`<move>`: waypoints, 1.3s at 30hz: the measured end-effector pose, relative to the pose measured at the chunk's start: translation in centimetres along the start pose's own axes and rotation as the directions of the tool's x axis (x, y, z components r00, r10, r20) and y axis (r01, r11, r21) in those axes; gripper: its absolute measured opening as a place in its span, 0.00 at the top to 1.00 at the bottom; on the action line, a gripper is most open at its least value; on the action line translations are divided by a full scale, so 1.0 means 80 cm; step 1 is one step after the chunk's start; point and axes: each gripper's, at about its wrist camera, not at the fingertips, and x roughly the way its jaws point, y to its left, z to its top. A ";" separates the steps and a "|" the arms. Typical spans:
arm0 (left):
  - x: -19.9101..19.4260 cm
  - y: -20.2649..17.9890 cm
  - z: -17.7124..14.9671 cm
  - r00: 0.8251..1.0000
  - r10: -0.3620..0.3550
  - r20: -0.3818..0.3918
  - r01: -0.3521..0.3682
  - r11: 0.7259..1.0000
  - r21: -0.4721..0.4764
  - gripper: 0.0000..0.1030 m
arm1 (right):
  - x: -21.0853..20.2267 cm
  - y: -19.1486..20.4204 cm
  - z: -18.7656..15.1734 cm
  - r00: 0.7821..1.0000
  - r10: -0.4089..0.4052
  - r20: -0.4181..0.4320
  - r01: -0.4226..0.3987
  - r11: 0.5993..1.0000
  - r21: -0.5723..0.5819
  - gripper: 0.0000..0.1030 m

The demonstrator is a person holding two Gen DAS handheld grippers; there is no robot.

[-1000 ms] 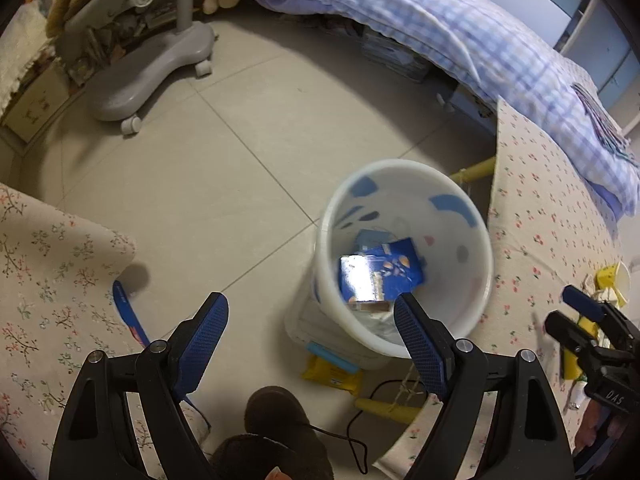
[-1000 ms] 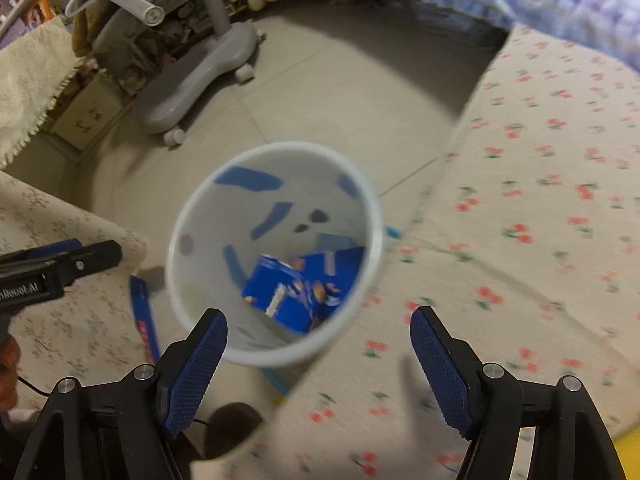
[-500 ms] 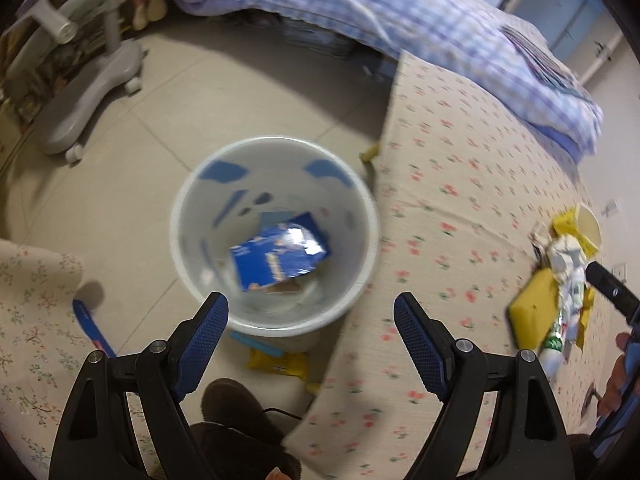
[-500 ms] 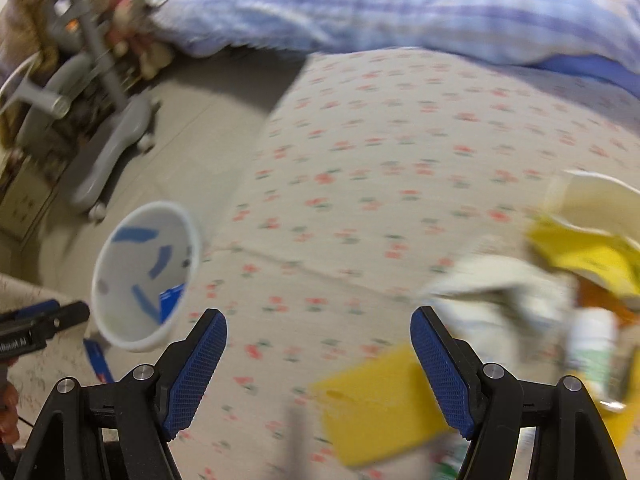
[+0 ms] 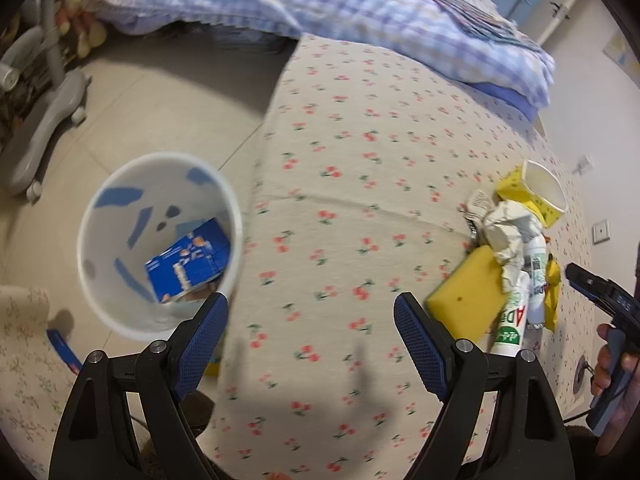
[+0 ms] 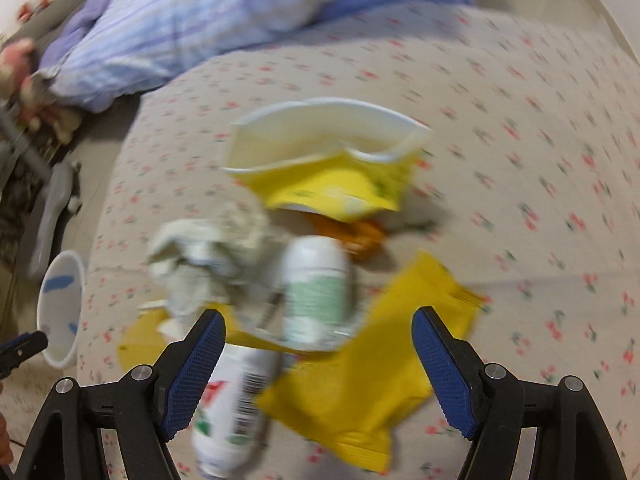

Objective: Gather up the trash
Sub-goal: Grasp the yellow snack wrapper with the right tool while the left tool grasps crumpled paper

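- Left gripper (image 5: pixel 310 320) hangs over the cherry-print bench (image 5: pixel 360 128), jaws spread wide, nothing between them.
- Just off the bench's edge, down on the floor (image 5: pixel 160 92), stands the white bin (image 5: pixel 120 304), with a blue wrapper (image 5: pixel 188 258) lying inside.
- Over to the right gripper (image 6: pixel 318 338): jaws wide apart too, empty, poised right above the trash heap.
- In that heap, all touching or overlapping: a crushed yellow cup (image 6: pixel 328 168) on its side at the far end, crumpled paper (image 6: pixel 208 252) beside it, two white bottles (image 6: pixel 316 288) lying flat, and a yellow packet (image 6: pixel 372 376) nearest the jaws.
- A yellow sponge (image 5: pixel 466 294) sits at the heap's bin side in the left view.
- The right view is blurred, so labels are unreadable.
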 end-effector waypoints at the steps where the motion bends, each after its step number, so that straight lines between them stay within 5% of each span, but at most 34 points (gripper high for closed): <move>1: 0.001 -0.006 0.001 1.000 0.003 0.001 -0.003 1.000 0.010 0.16 | 0.002 -0.008 0.000 1.000 -0.003 -0.008 0.003 1.000 0.018 0.22; 9: 0.011 -0.051 0.003 1.000 0.002 -0.011 -0.001 0.997 0.078 0.16 | 0.040 -0.041 -0.007 0.995 -0.001 -0.105 0.015 0.991 0.131 0.20; 20: 0.027 -0.126 0.008 0.998 -0.055 -0.026 0.058 0.984 0.169 0.16 | 0.036 -0.080 -0.024 0.992 -0.027 -0.121 0.046 0.986 0.158 0.20; 24: 0.037 -0.149 0.015 0.997 -0.078 -0.030 0.082 0.982 0.168 0.16 | 0.031 -0.085 -0.030 0.990 -0.094 -0.104 0.104 0.990 0.094 0.44; 27: 0.043 -0.164 0.022 0.994 -0.104 -0.026 0.107 0.982 0.154 0.16 | 0.027 -0.090 -0.034 0.990 -0.099 -0.096 0.106 0.992 0.071 0.50; 39: 0.076 -0.207 0.045 0.970 -0.242 -0.011 0.241 0.965 0.105 0.21 | -0.014 -0.124 -0.029 0.996 -0.089 -0.027 0.091 0.992 0.085 0.58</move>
